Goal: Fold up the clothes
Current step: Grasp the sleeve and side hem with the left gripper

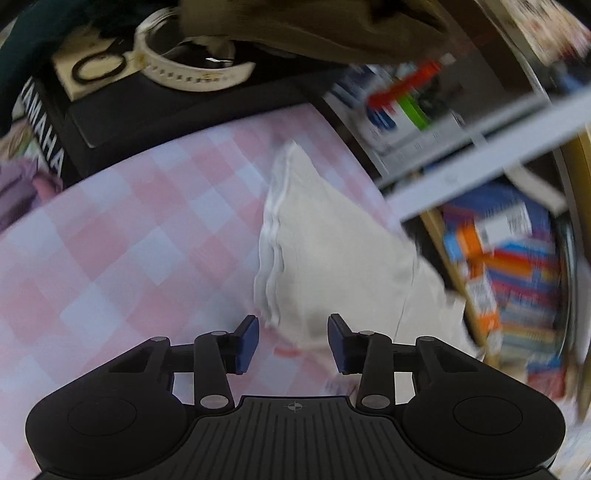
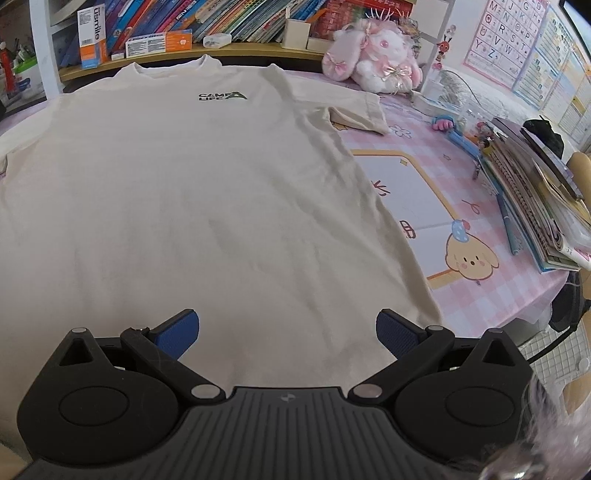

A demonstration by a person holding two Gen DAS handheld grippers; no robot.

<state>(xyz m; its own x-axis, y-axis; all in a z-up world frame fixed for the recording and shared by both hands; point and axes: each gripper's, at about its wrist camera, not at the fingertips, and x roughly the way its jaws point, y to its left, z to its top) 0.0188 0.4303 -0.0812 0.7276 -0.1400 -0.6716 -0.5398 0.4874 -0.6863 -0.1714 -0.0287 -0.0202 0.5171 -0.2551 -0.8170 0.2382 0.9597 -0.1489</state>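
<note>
A cream T-shirt [image 2: 192,192] lies flat and face up on the pink checked tablecloth [image 2: 480,295], with a small dark logo [image 2: 221,96] on its chest. My right gripper [image 2: 288,332] hovers wide open over the shirt's near hem, with nothing between its blue pads. In the blurred left wrist view, a cream sleeve [image 1: 325,240] lies on the checked cloth [image 1: 110,240] with its layered hem facing left. My left gripper [image 1: 293,341] hangs over the sleeve's near corner. Its jaws stand partly apart, and the pads do not press on the fabric.
A bookshelf [image 2: 221,33] runs along the table's back edge. A pink plush rabbit [image 2: 376,59] sits at the back right, and a stack of books [image 2: 535,206] lies along the right edge. In the left wrist view a black Yamaha case [image 1: 147,110] stands at the table's end.
</note>
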